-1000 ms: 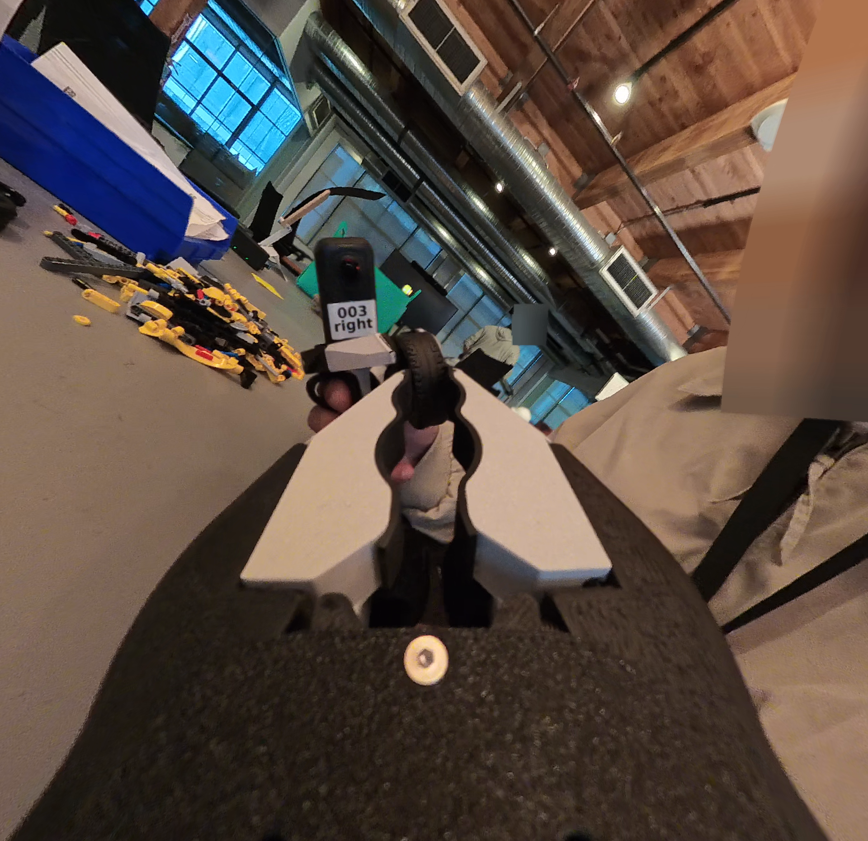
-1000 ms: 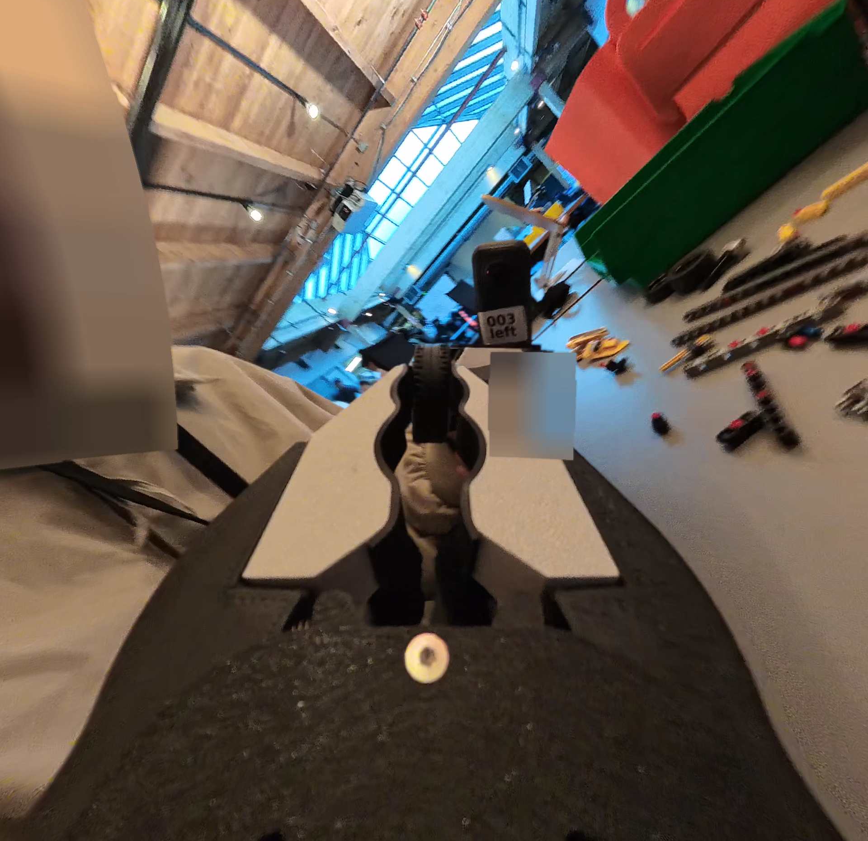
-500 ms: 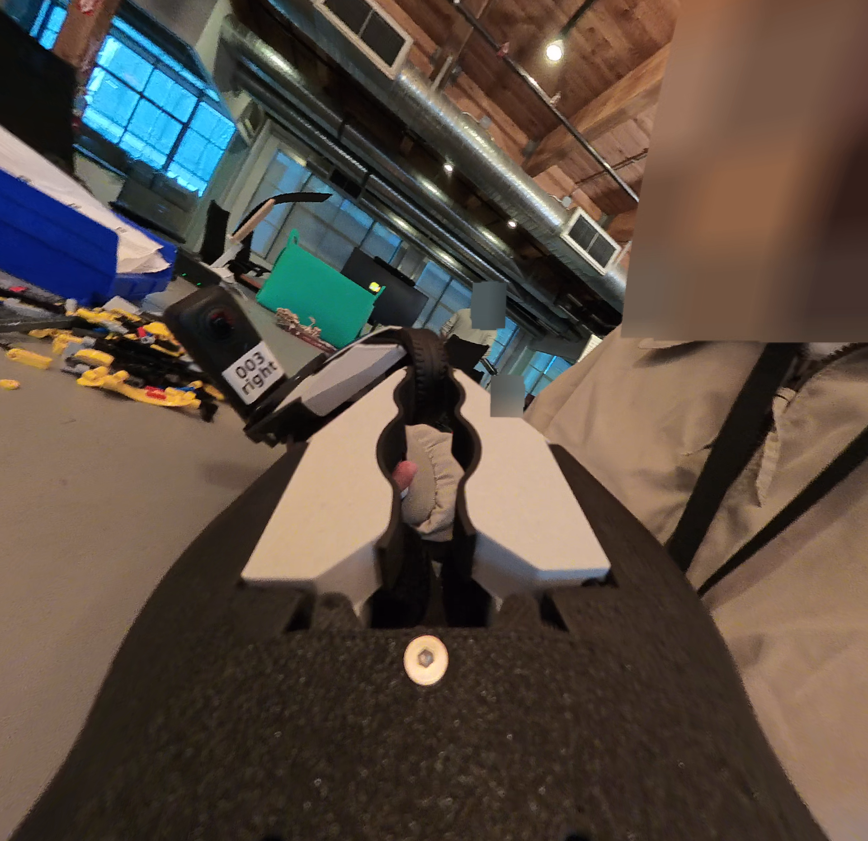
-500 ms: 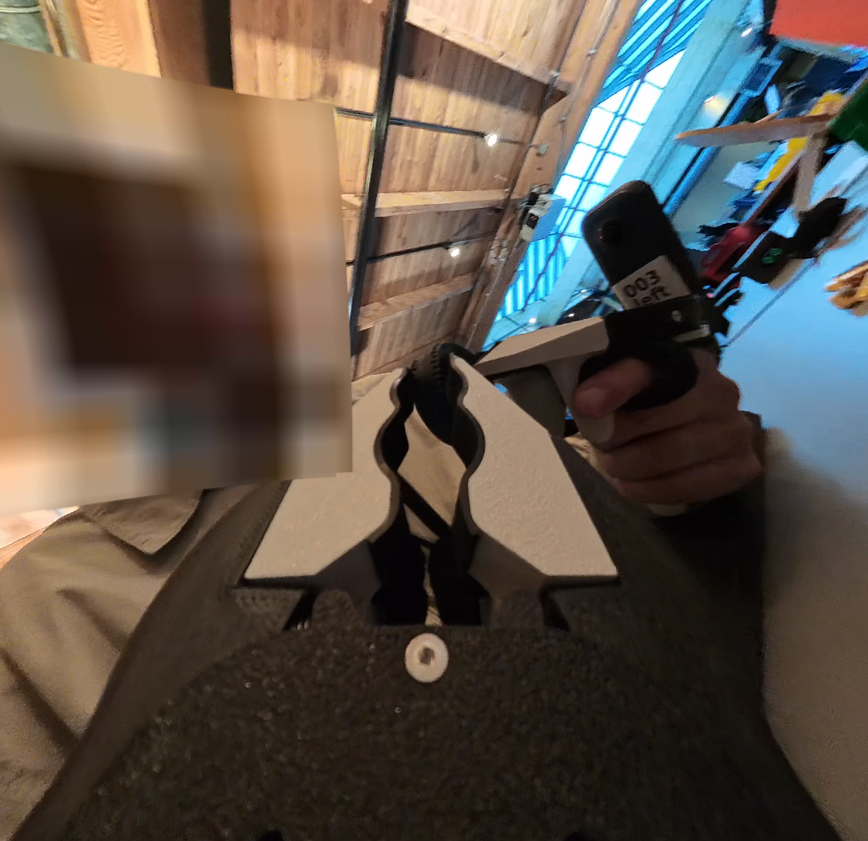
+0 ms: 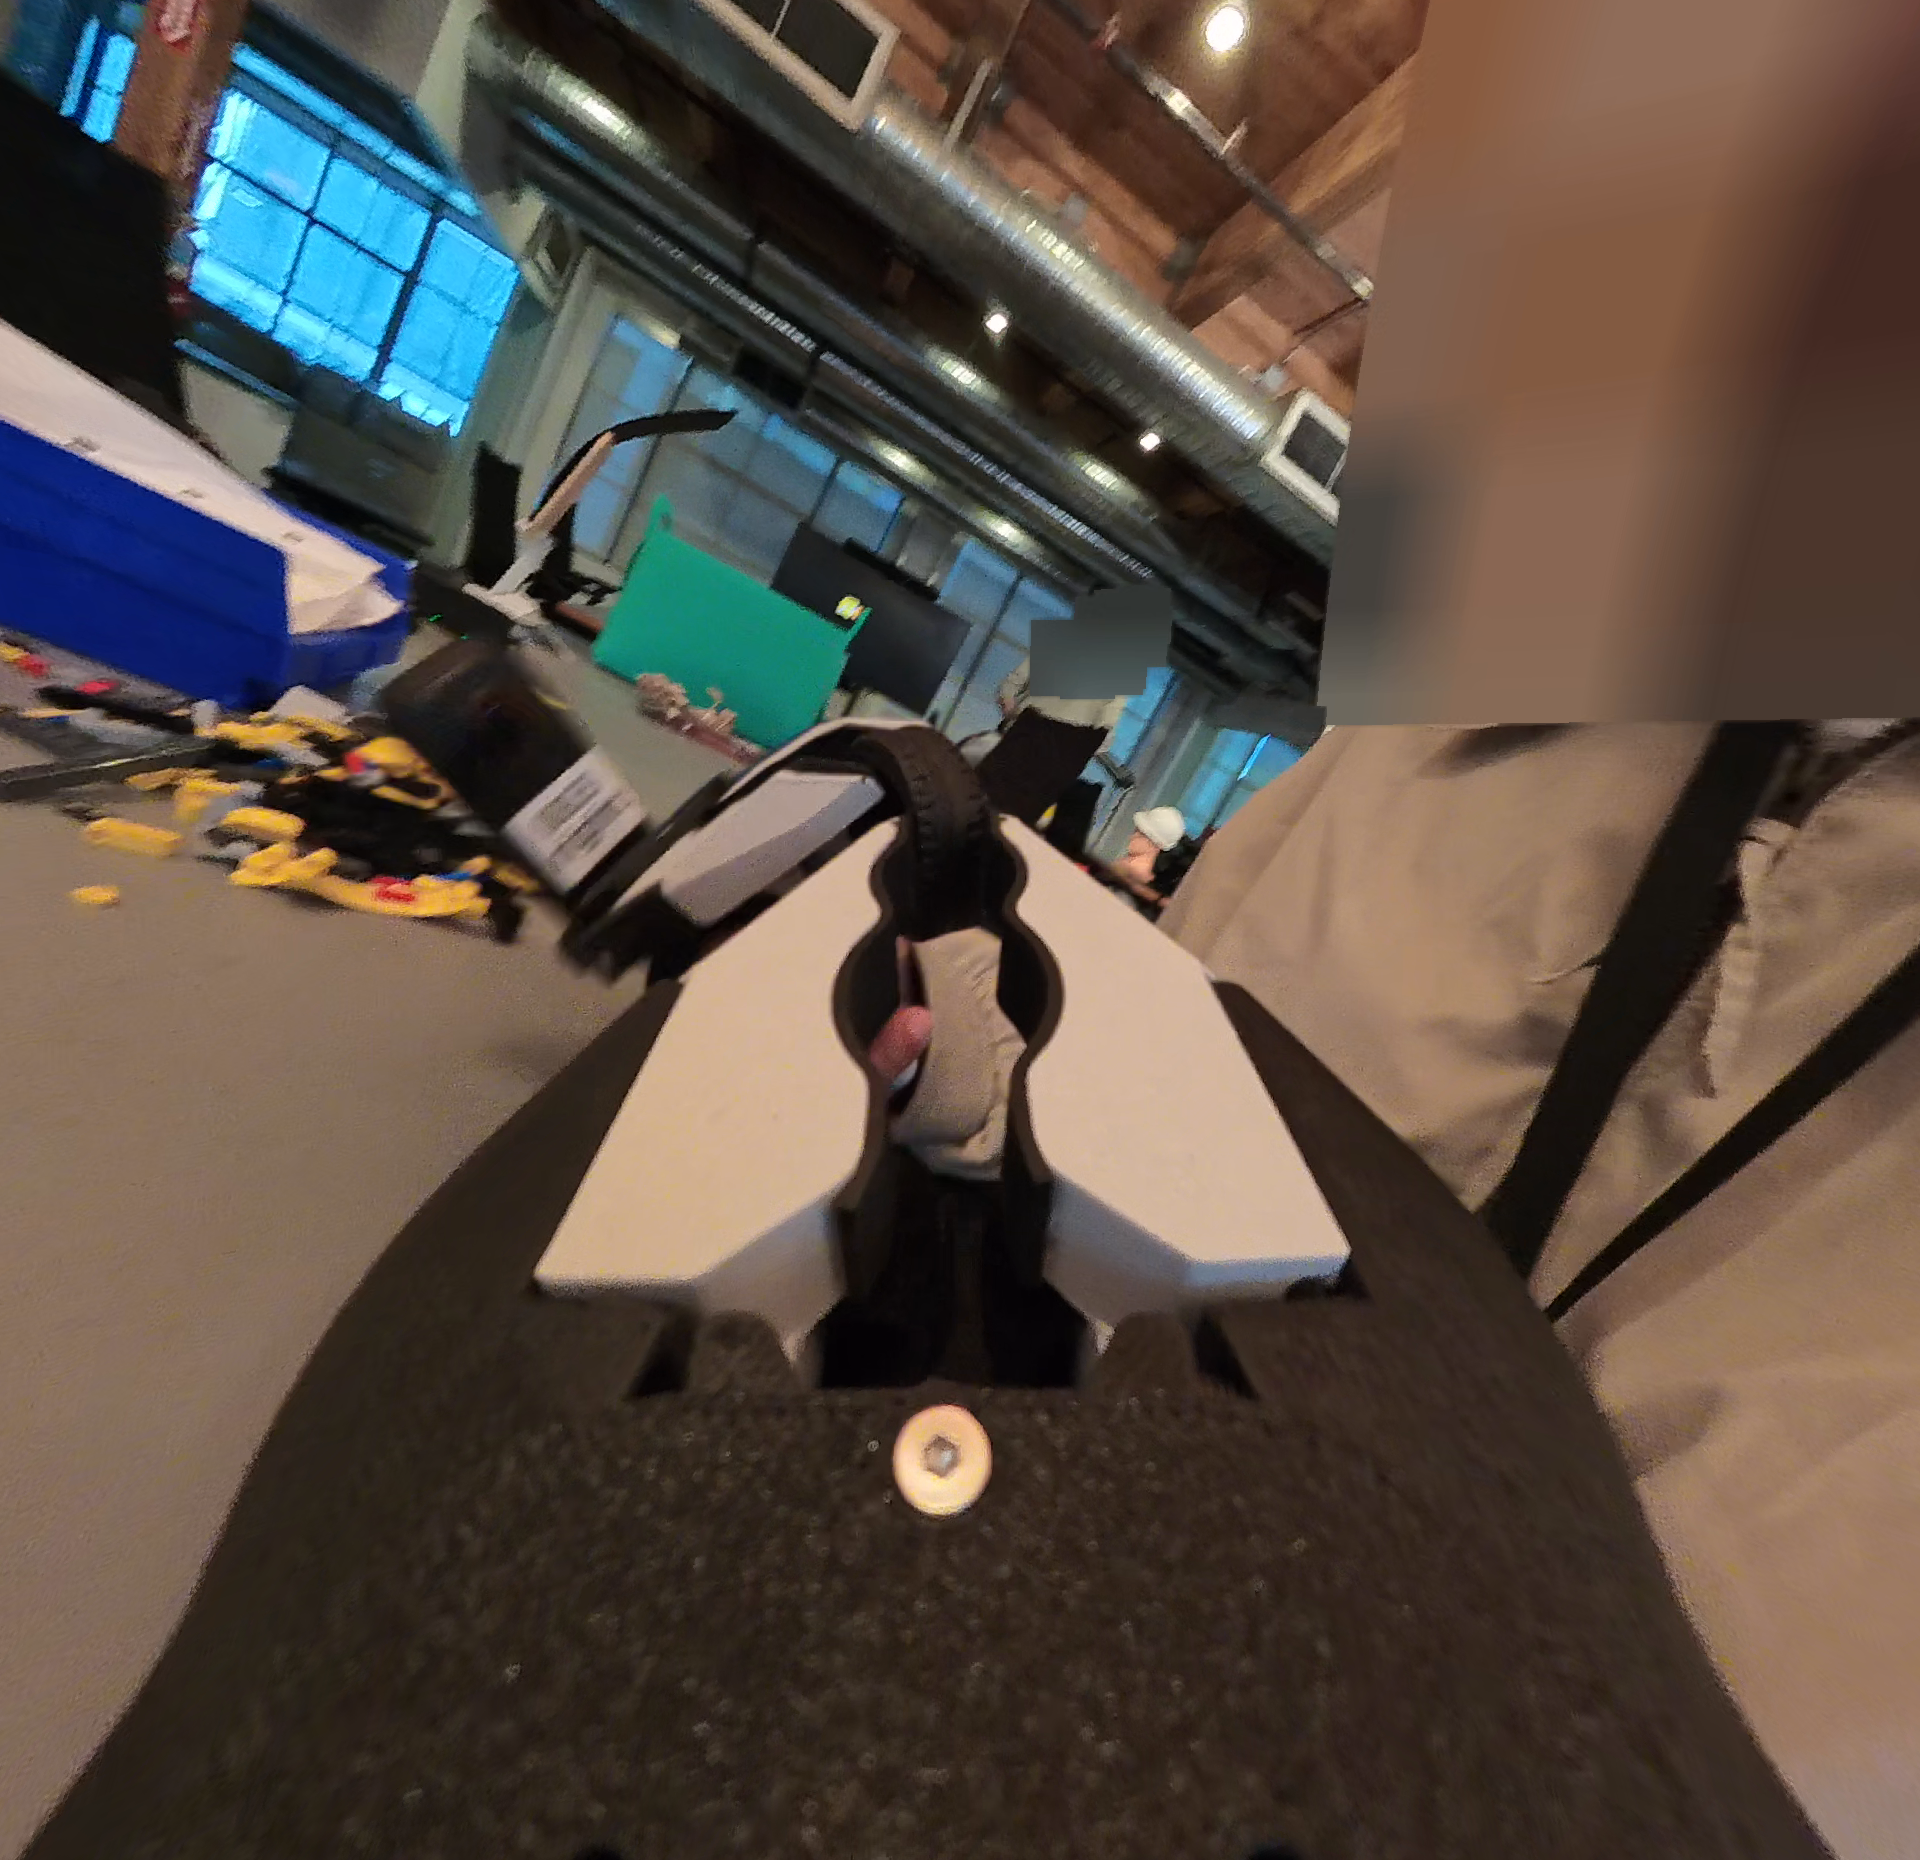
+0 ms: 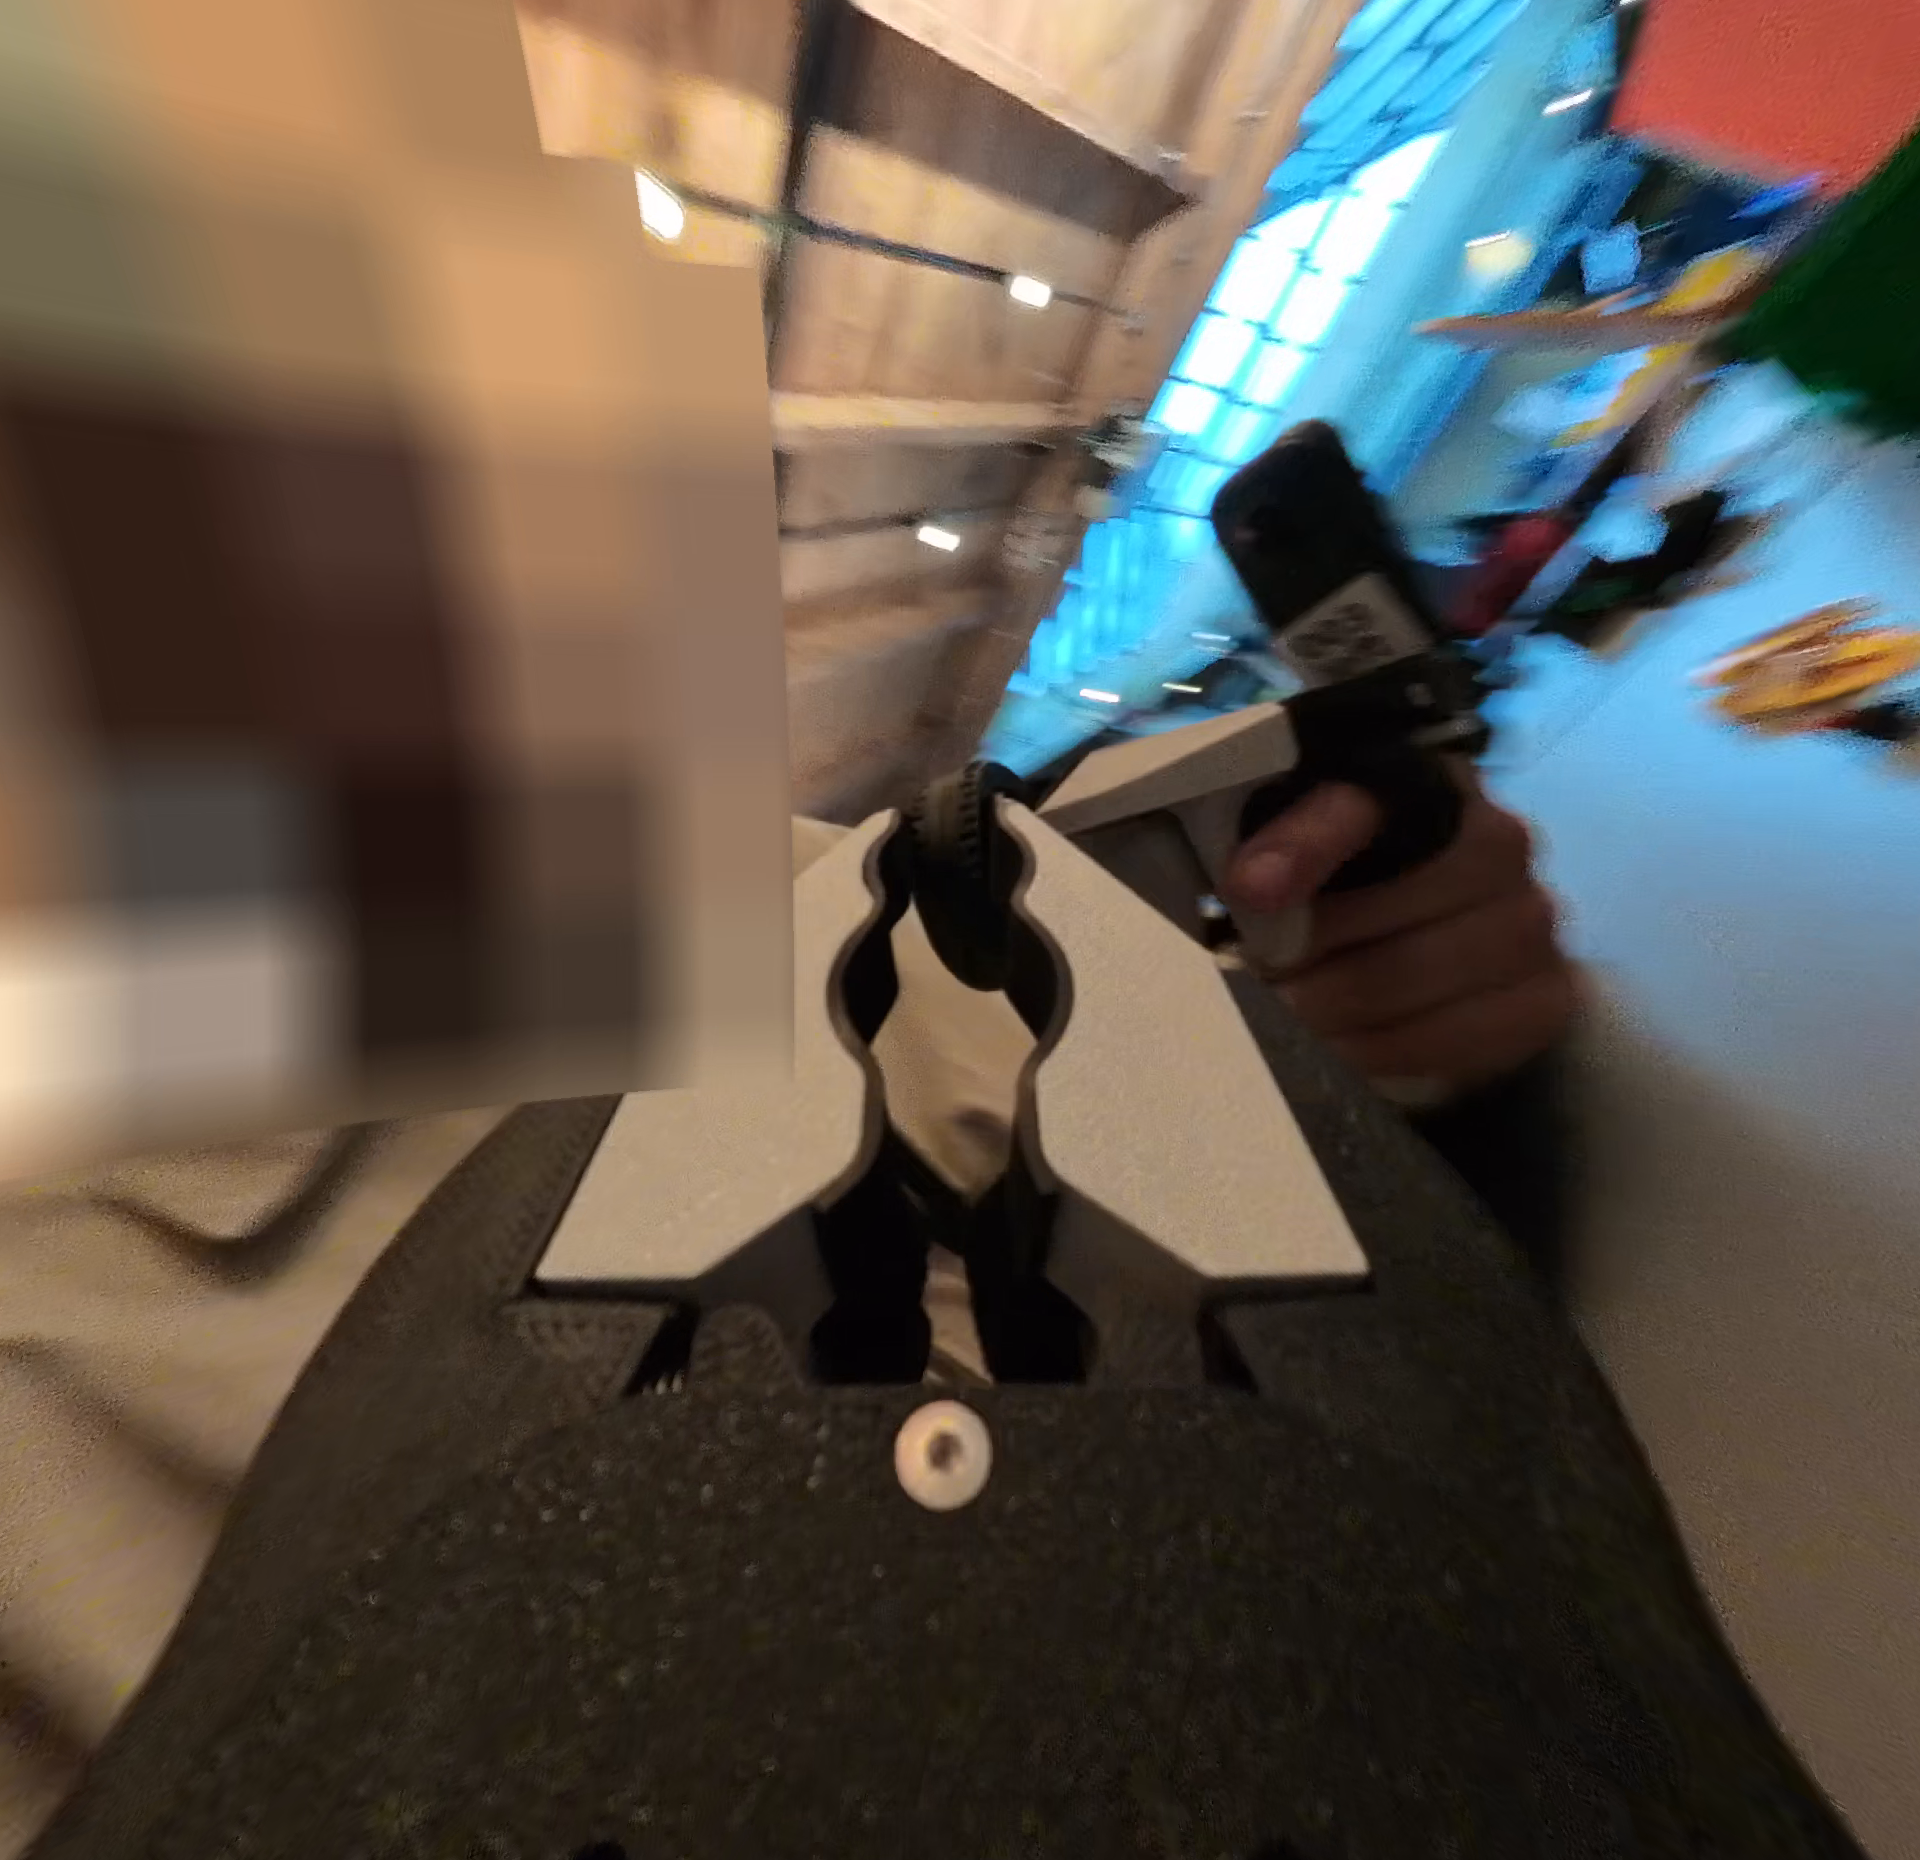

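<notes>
left gripper [image 5: 943, 854]: centre of left wrist view, grey fingers closed down on a small black rubber tyre [image 5: 940, 813] pinched at the tips; wavy gap behind the tips shows beige cloth and a fingertip.
right gripper [image 6: 958, 854]: centre of right wrist view, fingers likewise clamped on the same small tyre [image 6: 961, 875], which sits tilted between the tips. Frame is motion-blurred.
tyre place: held off the table, gripped by both grippers at once, tip to tip, in front of the person's chest.
other gripper seen in left view: right gripper's body enters from left of centre, grey finger [image 5: 769, 834] meeting the tyre, black camera block [image 5: 488, 719] with a white label on top, blurred.
other gripper seen in right view: left gripper's grey finger comes in from right of centre; a hand [image 6: 1403, 937] wraps its black handle, black camera [image 6: 1320, 553] with label above.
person: beige shirt [image 5: 1455, 958] with black straps fills the right of left view and the lower left of right view.
table [image 5: 208, 1135]: grey surface, left side of left view.
loose parts: heap of yellow and black construction pieces [image 5: 312, 834] on the table, mid left, well apart from the grippers.
blue bin [image 5: 135, 563]: upper left, behind the heap, white sheet over it.
green board [image 5: 717, 647]: background, centre.
right view far right: green and red shapes, too blurred to identify.
</notes>
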Action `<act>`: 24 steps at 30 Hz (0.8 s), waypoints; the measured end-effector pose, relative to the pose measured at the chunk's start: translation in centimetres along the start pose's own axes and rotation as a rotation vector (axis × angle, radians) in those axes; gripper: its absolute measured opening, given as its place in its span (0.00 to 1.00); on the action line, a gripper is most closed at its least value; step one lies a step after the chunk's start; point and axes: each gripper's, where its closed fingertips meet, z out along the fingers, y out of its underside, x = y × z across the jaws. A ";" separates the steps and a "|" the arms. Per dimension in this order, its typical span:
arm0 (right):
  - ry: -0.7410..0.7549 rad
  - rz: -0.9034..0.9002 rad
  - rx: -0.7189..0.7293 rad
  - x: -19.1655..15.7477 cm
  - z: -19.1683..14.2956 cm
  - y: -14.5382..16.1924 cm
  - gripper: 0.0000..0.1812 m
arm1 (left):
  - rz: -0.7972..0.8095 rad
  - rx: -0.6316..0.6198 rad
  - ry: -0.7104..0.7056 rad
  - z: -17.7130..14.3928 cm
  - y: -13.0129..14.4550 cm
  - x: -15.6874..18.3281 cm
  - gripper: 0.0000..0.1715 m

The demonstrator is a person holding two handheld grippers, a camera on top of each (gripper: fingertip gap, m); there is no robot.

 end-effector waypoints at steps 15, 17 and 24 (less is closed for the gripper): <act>-0.293 0.240 -0.199 -3.0 1.4 3.4 0.07 | -0.062 0.003 0.301 0.8 0.3 4.7 0.06; -0.166 0.172 -0.104 -1.3 0.8 1.3 0.08 | -0.089 0.038 0.163 0.2 -0.3 1.9 0.06; 0.758 -0.931 -0.101 2.8 -4.1 -4.4 0.20 | -0.170 0.092 -0.264 -2.1 -0.5 -5.9 0.07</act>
